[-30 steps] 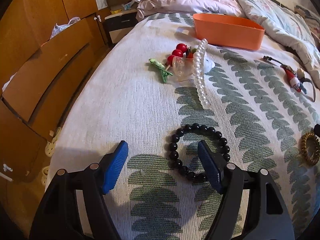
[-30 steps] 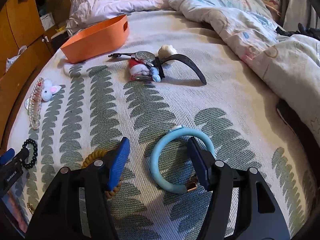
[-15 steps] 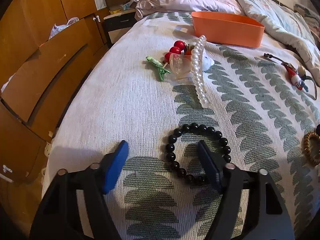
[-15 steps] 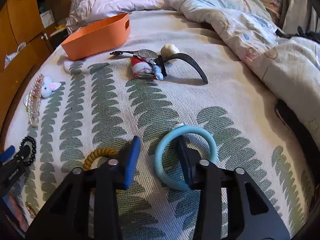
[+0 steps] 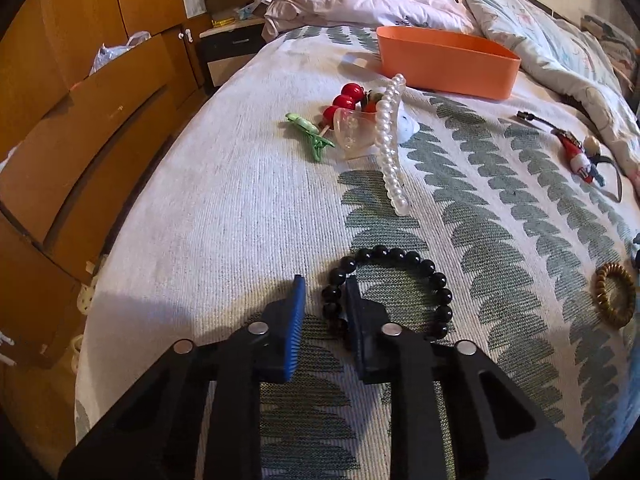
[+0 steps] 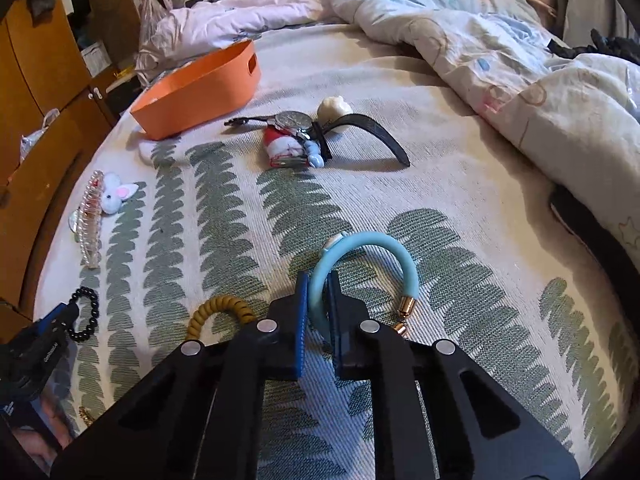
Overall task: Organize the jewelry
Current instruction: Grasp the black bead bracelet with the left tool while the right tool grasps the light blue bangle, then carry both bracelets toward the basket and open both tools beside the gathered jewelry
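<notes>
Left wrist view: my left hand-held gripper (image 5: pixel 322 300) is closing on the black bead bracelet (image 5: pixel 394 292) lying on the bed (image 5: pixel 224 208). My right hand-held gripper (image 6: pixel 319 296) clamps the blue bracelet (image 6: pixel 360 268). Pickup step; next I'd lift both toward the orange bin (image 6: pixel 196 92).

At the bottom centre of the frame, the right tool (image 6: pixel 319 292) is clamped on the left side of a light blue bracelet (image 6: pixel 370 246) lying on the leaf-patterned bed (image 6: pixel 460 200). Just left of it sits a mustard coil hair tie (image 6: pixel 218 308). At the lower left edge the left tool (image 6: pixel 66 314) meets a black bead bracelet (image 6: pixel 86 316). An orange bin (image 6: pixel 200 88) stands upper left, a watch (image 6: pixel 296 120) right of it.
</notes>
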